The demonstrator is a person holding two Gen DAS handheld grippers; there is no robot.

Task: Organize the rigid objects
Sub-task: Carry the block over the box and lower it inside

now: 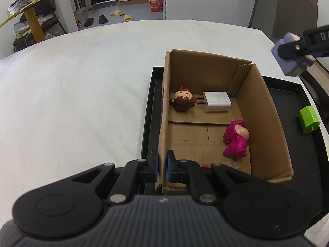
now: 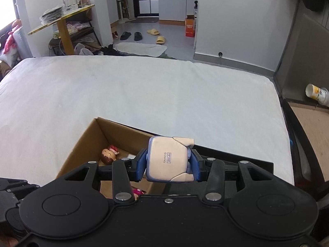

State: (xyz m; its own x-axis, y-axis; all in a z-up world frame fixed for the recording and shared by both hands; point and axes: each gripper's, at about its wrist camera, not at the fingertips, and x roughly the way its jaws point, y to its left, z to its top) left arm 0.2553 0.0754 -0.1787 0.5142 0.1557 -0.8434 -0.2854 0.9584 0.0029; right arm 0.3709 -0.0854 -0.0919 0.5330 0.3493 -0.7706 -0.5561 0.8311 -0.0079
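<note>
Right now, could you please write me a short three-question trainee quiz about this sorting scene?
1. True or false: the left gripper is clamped on the cardboard box wall.
2. What does the right gripper hold? A) green block B) pale blue-and-cream toy C) white charger
3. Where does the green block lie?

Key:
1. True.
2. B, the toy.
3. On the black tray, outside the box; the charger lies inside.
</note>
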